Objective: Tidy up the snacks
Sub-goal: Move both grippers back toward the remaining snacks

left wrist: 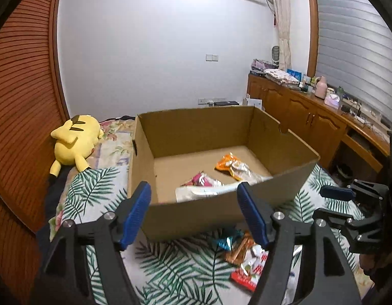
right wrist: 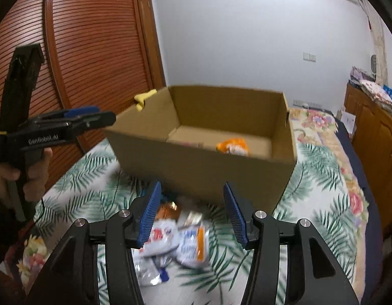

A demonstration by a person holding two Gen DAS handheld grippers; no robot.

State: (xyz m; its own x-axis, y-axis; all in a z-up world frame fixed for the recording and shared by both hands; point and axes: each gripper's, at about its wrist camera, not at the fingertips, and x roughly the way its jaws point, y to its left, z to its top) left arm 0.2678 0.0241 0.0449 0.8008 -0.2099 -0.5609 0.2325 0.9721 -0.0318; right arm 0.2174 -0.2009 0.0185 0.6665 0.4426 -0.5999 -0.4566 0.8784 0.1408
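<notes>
**Claws open and empty over the loose snacks**

Both claws stand partly open with nothing between their blue pads: the left claw (left wrist: 193,214) hangs at the near wall of the cardboard box (left wrist: 285,185), and the right claw (right wrist: 192,214) hangs over the pile of snack packets (right wrist: 180,239) lying on the leaf-print bedspread (right wrist: 99,185), just in front of the box at lower centre. An orange packet (left wrist: 230,165) and a pink packet (left wrist: 201,179) already lie in the box.

The step in hand looks like picking the next packet off the pile. To do it well, come down on one packet's edge, pads set across its short side, so its neighbours stay put.

Motion blur hides most print; the white-and-orange packet (right wrist: 193,244) seems to lie with its long axis running roughly up the frame, toward the box.
</notes>
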